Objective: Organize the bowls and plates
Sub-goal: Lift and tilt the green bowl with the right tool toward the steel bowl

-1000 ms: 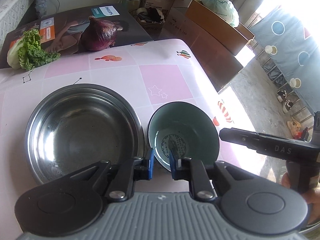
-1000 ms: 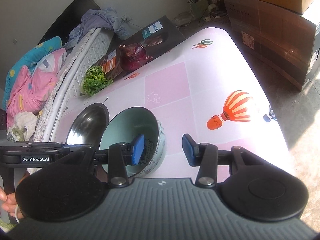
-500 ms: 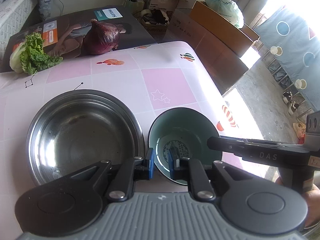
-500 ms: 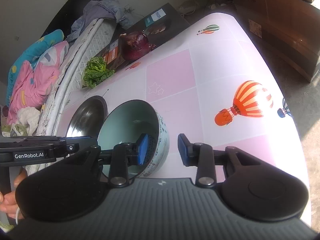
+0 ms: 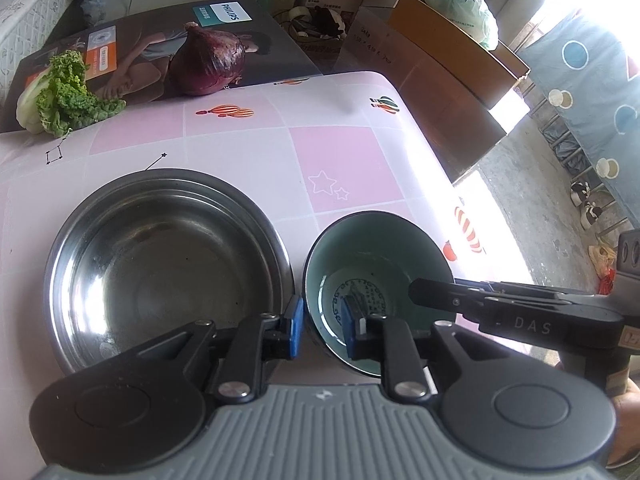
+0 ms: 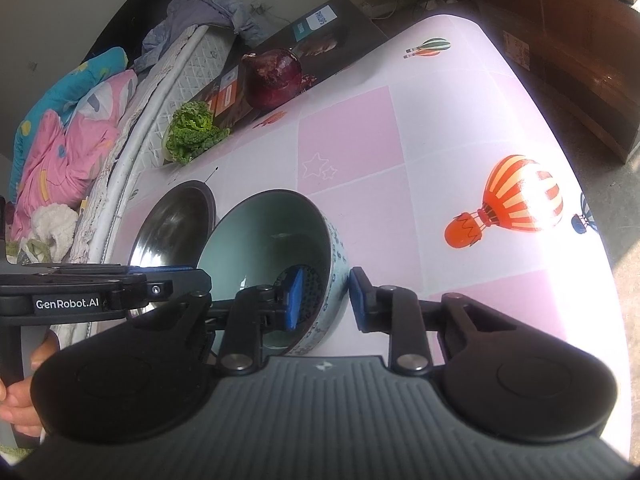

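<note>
We see both claws at the green bowl (image 5: pixel 380 256), which stands on the pink checked tabletop (image 5: pixel 340 160). The left gripper (image 5: pixel 320 330) straddles the bowl's near-left rim, one blue pad outside and one inside; its jaws have just eased open a little, and we cannot tell whether the pads still press the wall. The right gripper (image 6: pixel 326 300) straddles the bowl's right wall, one pad inside, one outside; its jaws have just been closing on that wall, yet a thin gap shows at the outer pad, so we cannot call it gripped.

Just left of the left claw's outer pad lies the steel bowl (image 5: pixel 168 268), its rim almost touching the green bowl. Right of the right claw the table runs bare to its curved edge (image 6: pixel 592 216), with floor beyond.

Ahead of both claws the top is open across several squares. At the far edge sit a lettuce (image 5: pixel 64 96), a red onion (image 5: pixel 208 62) and a dark printed box (image 5: pixel 224 36).
</note>
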The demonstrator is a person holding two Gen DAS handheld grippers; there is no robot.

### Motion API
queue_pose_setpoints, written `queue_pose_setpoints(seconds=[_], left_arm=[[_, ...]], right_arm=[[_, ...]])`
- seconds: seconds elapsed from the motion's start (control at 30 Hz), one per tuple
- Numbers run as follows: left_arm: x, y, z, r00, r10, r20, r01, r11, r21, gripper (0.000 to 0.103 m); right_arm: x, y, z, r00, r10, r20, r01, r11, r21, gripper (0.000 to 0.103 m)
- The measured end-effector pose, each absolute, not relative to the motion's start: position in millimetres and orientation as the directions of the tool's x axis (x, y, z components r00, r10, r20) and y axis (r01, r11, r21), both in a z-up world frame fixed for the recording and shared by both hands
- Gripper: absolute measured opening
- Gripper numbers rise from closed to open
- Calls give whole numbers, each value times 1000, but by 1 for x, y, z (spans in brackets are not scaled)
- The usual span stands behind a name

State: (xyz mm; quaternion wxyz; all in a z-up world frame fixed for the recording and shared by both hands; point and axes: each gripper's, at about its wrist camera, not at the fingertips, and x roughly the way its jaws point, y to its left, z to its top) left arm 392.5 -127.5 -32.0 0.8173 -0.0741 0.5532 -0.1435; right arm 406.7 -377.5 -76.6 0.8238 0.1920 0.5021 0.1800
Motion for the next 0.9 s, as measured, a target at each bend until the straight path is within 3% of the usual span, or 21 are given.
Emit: queue_pose_setpoints(seconds=[0.4,0.9], left_arm=[[391,-140,-36,272,-424,-864,202,903,-380,22],[405,-164,-57,233,-306,-923,263,934,-243,16]], right_arm=[[397,-407,-74,433,469,-770,-74,870,488,22],[397,-409,-88,393,495,-775,-53,854,518,22]])
